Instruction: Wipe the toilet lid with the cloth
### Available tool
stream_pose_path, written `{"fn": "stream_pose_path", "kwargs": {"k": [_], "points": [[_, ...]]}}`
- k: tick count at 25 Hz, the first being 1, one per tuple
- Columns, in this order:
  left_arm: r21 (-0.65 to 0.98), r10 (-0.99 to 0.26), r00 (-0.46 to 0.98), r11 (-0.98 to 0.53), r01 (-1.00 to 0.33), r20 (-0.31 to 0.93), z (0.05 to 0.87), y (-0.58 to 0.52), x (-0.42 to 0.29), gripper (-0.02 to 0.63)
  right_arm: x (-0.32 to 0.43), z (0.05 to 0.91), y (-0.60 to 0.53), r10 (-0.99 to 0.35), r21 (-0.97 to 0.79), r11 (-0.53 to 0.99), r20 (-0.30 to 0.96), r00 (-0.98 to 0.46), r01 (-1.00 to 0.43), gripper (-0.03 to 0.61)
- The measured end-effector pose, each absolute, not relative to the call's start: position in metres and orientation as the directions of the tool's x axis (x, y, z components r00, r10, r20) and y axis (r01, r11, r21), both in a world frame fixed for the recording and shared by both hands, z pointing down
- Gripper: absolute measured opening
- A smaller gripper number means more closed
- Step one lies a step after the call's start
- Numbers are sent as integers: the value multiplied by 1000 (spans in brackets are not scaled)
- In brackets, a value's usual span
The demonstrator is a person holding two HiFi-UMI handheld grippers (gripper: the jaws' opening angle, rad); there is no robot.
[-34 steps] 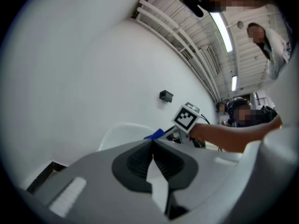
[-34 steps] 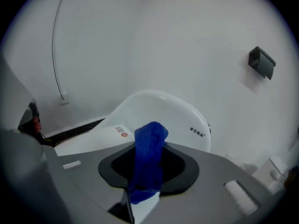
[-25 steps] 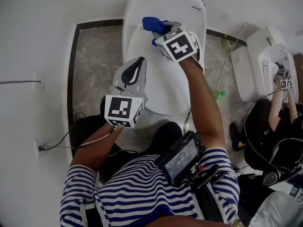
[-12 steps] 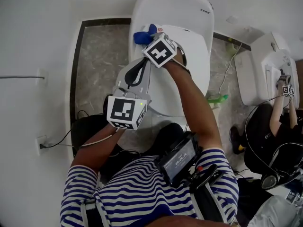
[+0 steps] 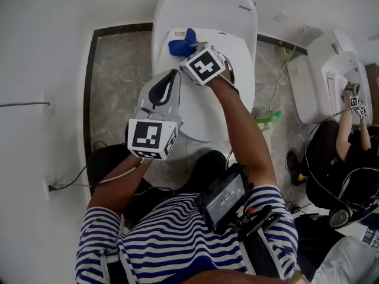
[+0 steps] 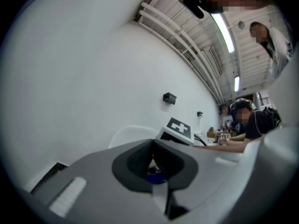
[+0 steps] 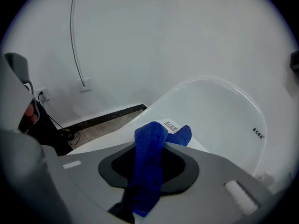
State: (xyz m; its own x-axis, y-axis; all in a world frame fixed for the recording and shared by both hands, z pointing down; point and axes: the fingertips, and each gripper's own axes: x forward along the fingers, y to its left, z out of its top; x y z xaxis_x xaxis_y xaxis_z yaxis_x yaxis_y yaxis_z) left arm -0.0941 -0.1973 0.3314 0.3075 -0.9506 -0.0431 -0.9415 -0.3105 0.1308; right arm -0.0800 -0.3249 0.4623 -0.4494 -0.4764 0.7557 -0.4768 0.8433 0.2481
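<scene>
The white toilet lid (image 5: 220,102) lies closed in front of the tank (image 5: 207,5). A blue cloth (image 5: 180,44) hangs bunched from my right gripper (image 5: 189,49), which is shut on it and tilted down over the lid's rear left corner, next to a small sticker (image 5: 177,34). In the right gripper view the cloth (image 7: 148,157) runs up between the jaws, with the lid (image 7: 140,129) just below. My left gripper (image 5: 170,80) is held level over the lid's left side, jaws together and holding nothing. In the left gripper view, the left gripper (image 6: 152,164) faces the right gripper's marker cube (image 6: 178,127).
Dark marble floor (image 5: 115,81) borders the toilet on the left. A green bottle (image 5: 265,117) and a cable lie on its right. A second toilet (image 5: 328,81) and another seated person (image 5: 349,147) are at far right. A wall socket (image 5: 50,185) has a cord plugged in.
My right gripper, still holding the cloth, has moved left and down toward the lid's rear left corner. The left gripper has stayed put.
</scene>
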Motion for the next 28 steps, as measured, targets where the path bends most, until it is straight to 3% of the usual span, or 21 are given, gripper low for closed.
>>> {"fn": "stream_pose_path", "kwargs": {"k": [13, 28], "points": [[114, -946, 321, -324, -939, -38, 331, -197, -75, 1, 71, 459, -350, -574, 189, 690, 731, -369, -699, 115], [114, -940, 339, -341, -933, -37, 330, -198, -64, 0, 146, 470, -358, -595, 134, 589, 739, -316, -797, 115]]}}
